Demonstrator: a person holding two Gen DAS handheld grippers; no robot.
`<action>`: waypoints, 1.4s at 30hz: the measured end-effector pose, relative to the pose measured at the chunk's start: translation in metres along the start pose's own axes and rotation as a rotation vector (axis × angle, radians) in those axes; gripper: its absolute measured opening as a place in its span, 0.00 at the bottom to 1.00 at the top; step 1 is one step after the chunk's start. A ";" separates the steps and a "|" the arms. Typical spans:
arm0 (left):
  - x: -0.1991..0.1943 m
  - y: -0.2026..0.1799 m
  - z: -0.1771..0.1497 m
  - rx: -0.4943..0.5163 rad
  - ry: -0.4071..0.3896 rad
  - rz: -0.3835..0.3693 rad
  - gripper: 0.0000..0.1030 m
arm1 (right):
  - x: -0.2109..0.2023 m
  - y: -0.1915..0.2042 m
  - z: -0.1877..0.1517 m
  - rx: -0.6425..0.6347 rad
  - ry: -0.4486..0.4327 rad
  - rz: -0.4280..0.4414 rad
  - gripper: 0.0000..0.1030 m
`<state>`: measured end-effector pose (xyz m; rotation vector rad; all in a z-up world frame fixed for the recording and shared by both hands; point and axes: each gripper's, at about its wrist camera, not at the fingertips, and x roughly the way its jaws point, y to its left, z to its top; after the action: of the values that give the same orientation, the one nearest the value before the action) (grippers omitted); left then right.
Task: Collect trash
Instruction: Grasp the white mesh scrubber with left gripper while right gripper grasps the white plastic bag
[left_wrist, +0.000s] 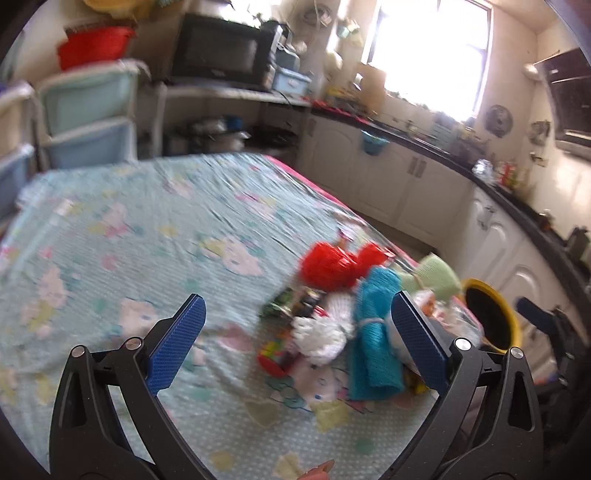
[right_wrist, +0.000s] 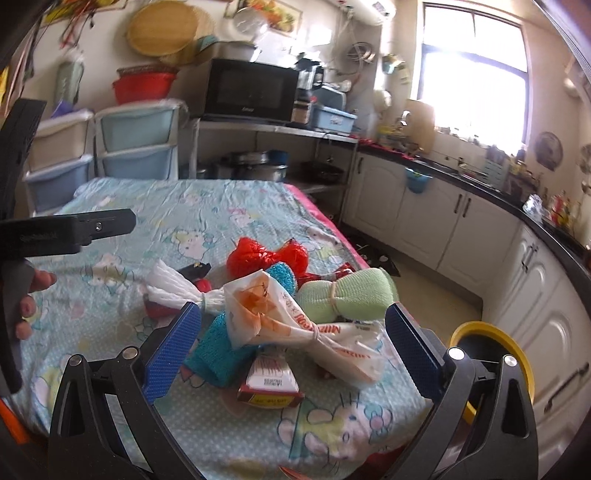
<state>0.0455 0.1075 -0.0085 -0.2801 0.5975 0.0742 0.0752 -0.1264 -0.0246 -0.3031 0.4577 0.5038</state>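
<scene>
While my left claw (left_wrist: 297, 338) hangs over the counter (left_wrist: 110, 229) with its blue pads spread wide and nothing between them, its view is smeared by motion blur and gives little detail. Left of the trash pile that view shows only bare patterned cloth. The pile lies near the counter's right edge: a red bag (left_wrist: 332, 264), a white bundle (left_wrist: 325, 332), a teal roll (left_wrist: 373, 347) and a pale green bundle (left_wrist: 436, 277), crowded together. Beyond the edge stands a yellow-rimmed bin (left_wrist: 495, 317).

My right claw (right_wrist: 293, 345) is likewise spread open and empty, directly over the pile. Its sharper view shows what the other does not: at far left, my hand (right_wrist: 27, 306) on the other tool's handle; a knotted white bag (right_wrist: 173, 290); an orange-printed bag (right_wrist: 291, 325) lying across the teal roll (right_wrist: 218, 354); a small carton (right_wrist: 271, 384) beneath it; a band around the green bundle (right_wrist: 347, 295). The bin (right_wrist: 491, 358) sits just off the counter's right corner.
</scene>
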 end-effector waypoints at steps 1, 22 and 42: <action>0.005 0.002 -0.001 -0.009 0.017 -0.016 0.90 | 0.005 0.000 0.001 -0.011 0.007 0.009 0.94; 0.071 0.001 -0.013 -0.034 0.304 -0.184 0.49 | 0.097 0.003 0.003 -0.258 0.212 0.306 0.62; 0.034 -0.025 0.008 0.082 0.189 -0.218 0.09 | 0.053 -0.021 0.022 -0.115 0.115 0.382 0.44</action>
<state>0.0821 0.0857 -0.0156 -0.2725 0.7523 -0.1891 0.1353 -0.1141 -0.0283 -0.3580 0.6035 0.8907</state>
